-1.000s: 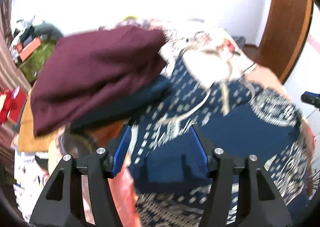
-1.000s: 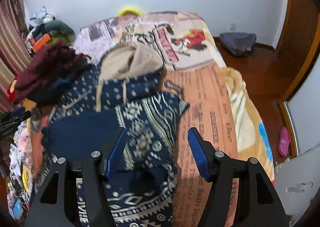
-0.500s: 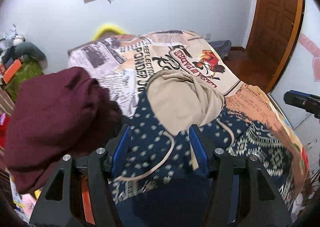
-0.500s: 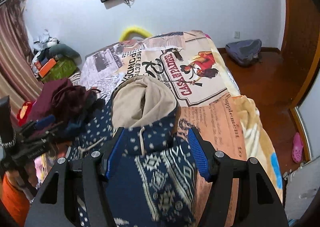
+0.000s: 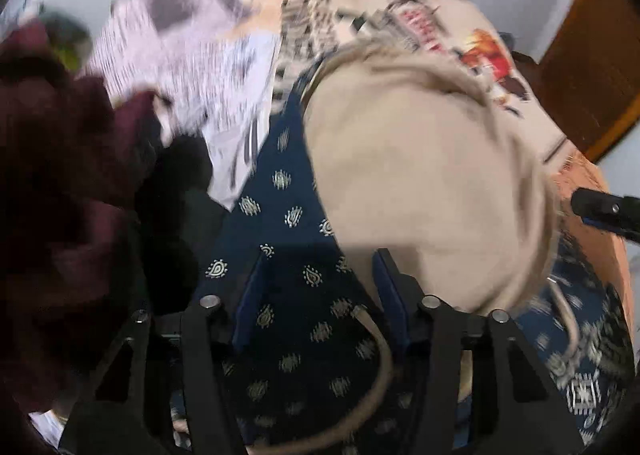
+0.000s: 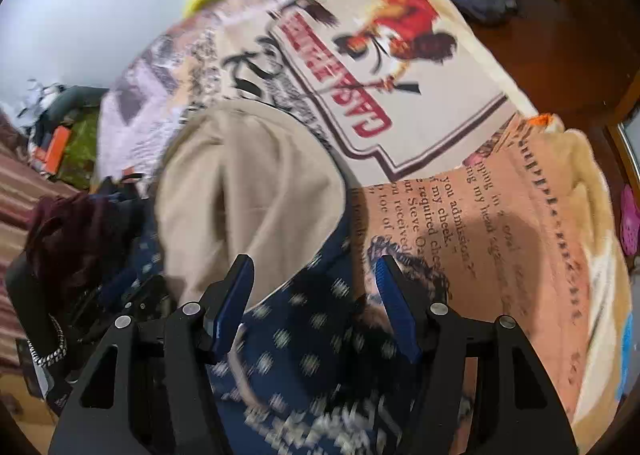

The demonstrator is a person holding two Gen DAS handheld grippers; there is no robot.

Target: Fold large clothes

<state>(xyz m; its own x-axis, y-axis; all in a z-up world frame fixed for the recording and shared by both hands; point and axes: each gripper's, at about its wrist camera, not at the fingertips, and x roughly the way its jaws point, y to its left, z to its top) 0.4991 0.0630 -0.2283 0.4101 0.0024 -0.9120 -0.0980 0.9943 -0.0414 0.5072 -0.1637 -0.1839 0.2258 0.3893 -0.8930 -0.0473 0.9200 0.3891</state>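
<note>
Both grippers, left and right, hang spread and empty over the navy hoodie's shoulders, apparently poised to pinch beside its beige-lined hood.

Both views are evenly and softly lit, as by diffuse indoor light, and no hard glare is seen. Heavy motion blur is shown in the left wrist view: the printed blanket in the upper half is smeared into streaks, and the maroon garment at the left is rendered as a dark, nearly detailless mass. The navy patterned hoodie is sharper at the centre. In the right wrist view the blanket text at centre right is readable, while the hoodie pattern at the bottom is blurred. A soft shadow is cast across the blanket at lower right. Fisheye bending and black vignetting are seen at all corners.
</note>
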